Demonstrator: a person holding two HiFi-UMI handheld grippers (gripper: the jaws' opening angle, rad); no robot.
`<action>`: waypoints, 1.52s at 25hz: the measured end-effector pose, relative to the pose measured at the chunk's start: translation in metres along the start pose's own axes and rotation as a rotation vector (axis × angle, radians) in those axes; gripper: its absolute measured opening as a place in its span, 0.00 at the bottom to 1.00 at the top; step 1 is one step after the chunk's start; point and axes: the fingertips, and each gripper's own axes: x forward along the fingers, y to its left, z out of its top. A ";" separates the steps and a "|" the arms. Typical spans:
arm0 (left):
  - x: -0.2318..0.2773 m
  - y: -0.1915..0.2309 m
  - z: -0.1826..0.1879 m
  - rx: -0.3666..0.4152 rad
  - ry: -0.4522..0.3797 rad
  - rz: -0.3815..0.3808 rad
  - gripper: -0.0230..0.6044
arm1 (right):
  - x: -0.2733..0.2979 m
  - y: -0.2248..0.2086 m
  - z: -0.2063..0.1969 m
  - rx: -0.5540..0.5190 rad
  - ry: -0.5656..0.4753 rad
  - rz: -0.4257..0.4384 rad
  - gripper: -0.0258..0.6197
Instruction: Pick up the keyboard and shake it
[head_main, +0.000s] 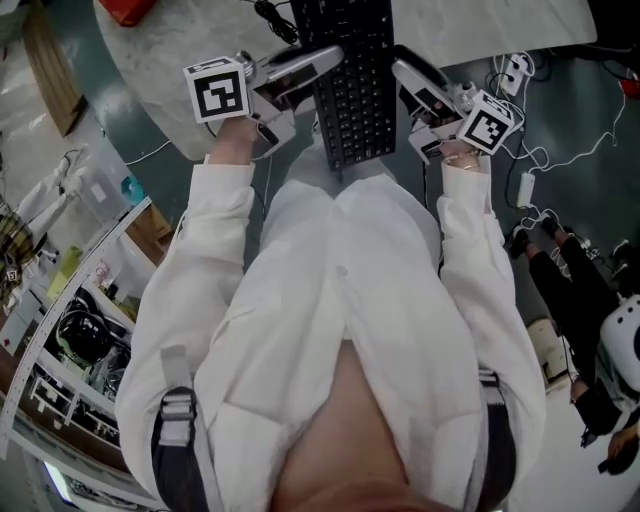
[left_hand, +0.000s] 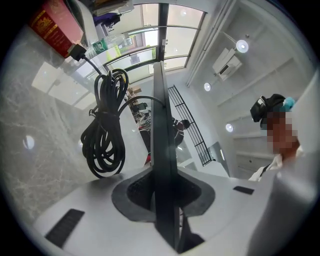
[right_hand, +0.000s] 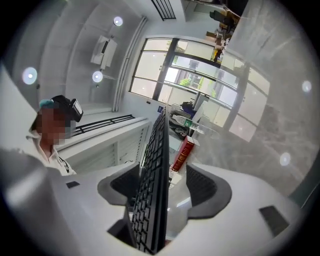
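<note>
Marble table up top, and the pickup looks done. Left gripper is clamped narrow on one long edge of the keyboard. It hangs just off the table by the chest, long axis pointing straight away. Right gripper pinches the other edge. Only the shaking's left, I reckon.

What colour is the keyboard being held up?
The keyboard is black, seen best in the head view.
</note>
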 end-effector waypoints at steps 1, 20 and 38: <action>0.000 -0.002 0.000 0.005 0.003 -0.002 0.17 | 0.004 0.002 0.005 -0.010 0.002 0.009 0.47; 0.004 -0.049 0.017 0.156 0.027 -0.062 0.17 | 0.063 0.056 0.064 -0.120 0.093 0.203 0.47; 0.002 -0.067 0.017 0.208 0.049 -0.138 0.17 | 0.075 0.087 0.078 -0.169 0.121 0.314 0.26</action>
